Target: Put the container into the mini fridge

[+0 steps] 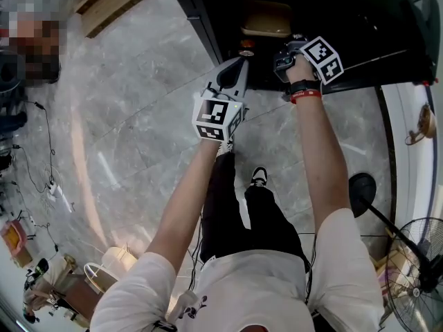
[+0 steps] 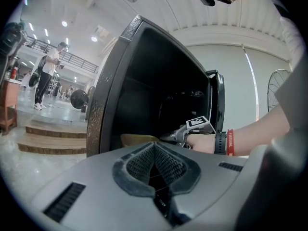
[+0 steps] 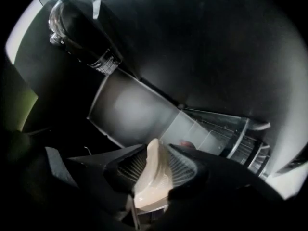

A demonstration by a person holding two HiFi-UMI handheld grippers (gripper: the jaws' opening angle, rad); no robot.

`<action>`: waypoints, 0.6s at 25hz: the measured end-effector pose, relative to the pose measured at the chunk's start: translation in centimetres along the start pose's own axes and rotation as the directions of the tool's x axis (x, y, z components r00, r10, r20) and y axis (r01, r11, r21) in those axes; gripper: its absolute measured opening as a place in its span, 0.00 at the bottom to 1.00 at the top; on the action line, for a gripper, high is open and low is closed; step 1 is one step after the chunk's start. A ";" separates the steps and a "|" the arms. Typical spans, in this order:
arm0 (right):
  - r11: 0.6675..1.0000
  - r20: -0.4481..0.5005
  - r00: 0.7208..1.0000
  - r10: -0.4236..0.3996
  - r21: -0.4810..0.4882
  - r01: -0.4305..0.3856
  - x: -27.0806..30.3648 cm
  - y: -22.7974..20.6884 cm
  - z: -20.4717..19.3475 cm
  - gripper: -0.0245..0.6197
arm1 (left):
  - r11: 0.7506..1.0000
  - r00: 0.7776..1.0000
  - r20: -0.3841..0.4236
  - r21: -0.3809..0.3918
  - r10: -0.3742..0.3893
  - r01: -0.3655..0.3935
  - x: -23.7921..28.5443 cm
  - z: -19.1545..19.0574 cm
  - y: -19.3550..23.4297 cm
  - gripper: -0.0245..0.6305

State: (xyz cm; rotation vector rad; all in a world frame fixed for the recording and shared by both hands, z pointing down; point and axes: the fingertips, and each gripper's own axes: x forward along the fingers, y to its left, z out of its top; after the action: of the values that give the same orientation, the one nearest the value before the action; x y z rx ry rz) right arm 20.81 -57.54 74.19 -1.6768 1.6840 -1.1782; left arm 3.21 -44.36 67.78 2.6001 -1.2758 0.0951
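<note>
Grey marble floor (image 1: 131,123) is seen, with a black mini fridge (image 1: 360,19) stood open on it. The tan container (image 1: 266,21) is placed inside the fridge, its pale rim between the spread jaws of the right gripper (image 1: 282,55), pads not clearly pressed on it. The left gripper (image 1: 237,68) is held just outside the opening, jaws pressed together on nothing. Wooden steps (image 1: 114,2) and a floor fan (image 1: 415,261) are set well apart.

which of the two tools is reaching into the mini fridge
The right tool: it is inside the dark mini fridge, with the beige container rim between its jaws. The left tool is outside, jaws together, empty.
</note>
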 end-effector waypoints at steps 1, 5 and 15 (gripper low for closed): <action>1.000 0.000 1.000 0.005 -0.010 -0.005 0.0 0.1 0.1 0.24 | 1.000 1.000 0.000 -0.001 0.000 0.000 0.0 0.0 -0.1 0.07; 0.998 -0.010 1.000 -0.004 -0.057 0.003 -0.7 0.4 0.2 0.26 | 1.000 1.000 -0.007 -0.008 0.004 -0.004 -0.3 0.1 -0.5 0.07; 0.986 -0.057 0.998 -0.030 -0.164 0.021 -4.7 1.6 0.4 0.27 | 1.000 0.999 -0.024 -0.004 0.023 -0.023 -1.4 2.9 -2.2 0.07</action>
State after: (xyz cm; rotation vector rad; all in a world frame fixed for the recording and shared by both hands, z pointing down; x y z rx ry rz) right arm 20.91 -53.27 71.59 -1.7810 1.8448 -1.1392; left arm 3.95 -42.74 64.32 2.5736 -1.2959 0.1277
